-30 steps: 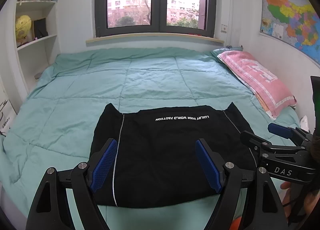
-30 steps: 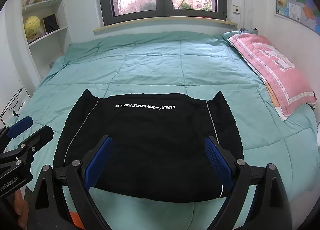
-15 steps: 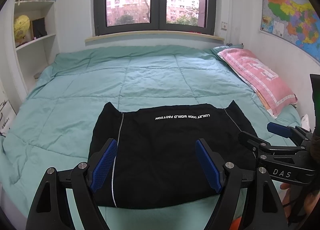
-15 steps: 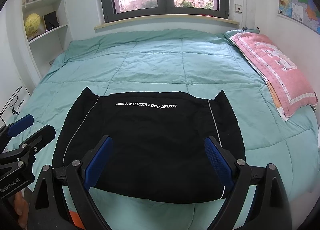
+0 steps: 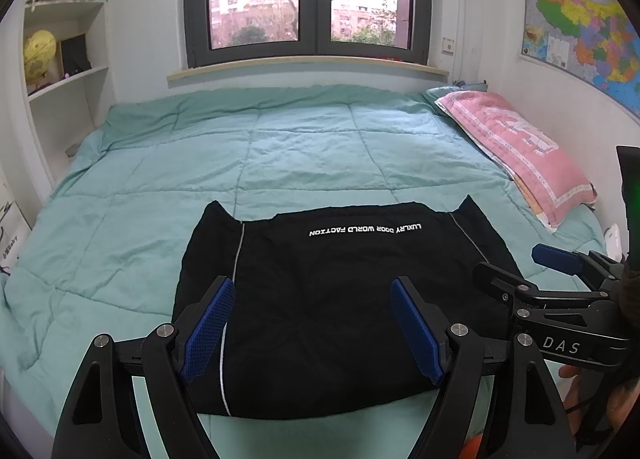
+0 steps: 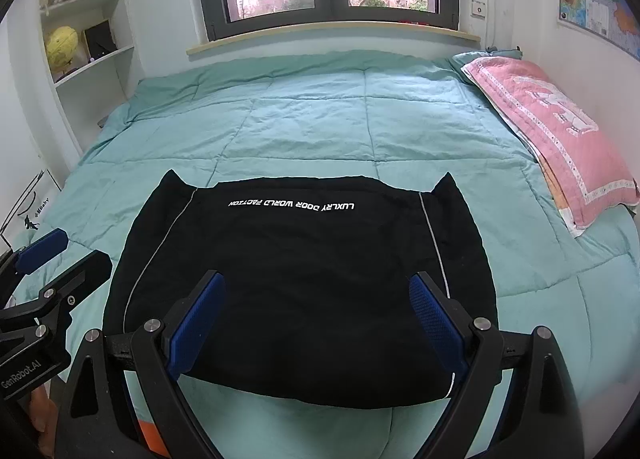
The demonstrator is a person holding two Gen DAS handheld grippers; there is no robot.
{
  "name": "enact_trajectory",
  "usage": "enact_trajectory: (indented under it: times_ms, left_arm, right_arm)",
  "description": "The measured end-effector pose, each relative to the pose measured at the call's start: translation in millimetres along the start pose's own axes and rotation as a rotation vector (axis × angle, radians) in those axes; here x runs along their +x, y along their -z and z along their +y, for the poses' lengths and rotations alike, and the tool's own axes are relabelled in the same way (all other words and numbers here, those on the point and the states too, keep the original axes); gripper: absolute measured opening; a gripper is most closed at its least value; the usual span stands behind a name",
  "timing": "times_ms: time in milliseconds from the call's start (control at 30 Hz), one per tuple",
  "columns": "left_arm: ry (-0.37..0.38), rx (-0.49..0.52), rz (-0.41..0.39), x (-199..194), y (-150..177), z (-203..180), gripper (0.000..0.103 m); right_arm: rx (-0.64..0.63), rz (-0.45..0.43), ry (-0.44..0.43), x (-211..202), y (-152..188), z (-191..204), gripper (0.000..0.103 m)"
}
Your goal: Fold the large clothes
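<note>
A black garment (image 5: pixel 340 291) with white lettering and thin white side stripes lies folded into a flat rectangle near the front edge of the bed; it also shows in the right wrist view (image 6: pixel 304 275). My left gripper (image 5: pixel 312 323) is open and empty, held above the garment's near left part. My right gripper (image 6: pixel 316 319) is open and empty above its near right part. Each gripper appears at the side of the other's view: the right gripper (image 5: pixel 560 299) and the left gripper (image 6: pixel 48 283).
The green quilt (image 5: pixel 280 147) covers the bed. A pink pillow (image 5: pixel 516 147) lies along the right wall. White shelves (image 5: pixel 60 71) with books and a yellow globe stand at the left. A window is behind the bed.
Both grippers have drawn back and tilted up slightly, so the garment sits a little lower in both views. The garment has not moved and both grippers stay open.
</note>
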State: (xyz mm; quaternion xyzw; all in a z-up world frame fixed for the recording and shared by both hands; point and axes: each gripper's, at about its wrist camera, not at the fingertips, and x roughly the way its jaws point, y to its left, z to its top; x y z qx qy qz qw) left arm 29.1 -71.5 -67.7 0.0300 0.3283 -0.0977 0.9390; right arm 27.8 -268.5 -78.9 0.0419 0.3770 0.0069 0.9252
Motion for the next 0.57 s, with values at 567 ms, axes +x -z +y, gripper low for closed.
enact_trajectory:
  times_ms: [567]
  left_arm:
    - [0.032,-0.012,0.022,22.4,1.3,4.9,0.081]
  right_arm:
    - [0.016,0.039,-0.008,19.3,2.0,-6.4,0.094]
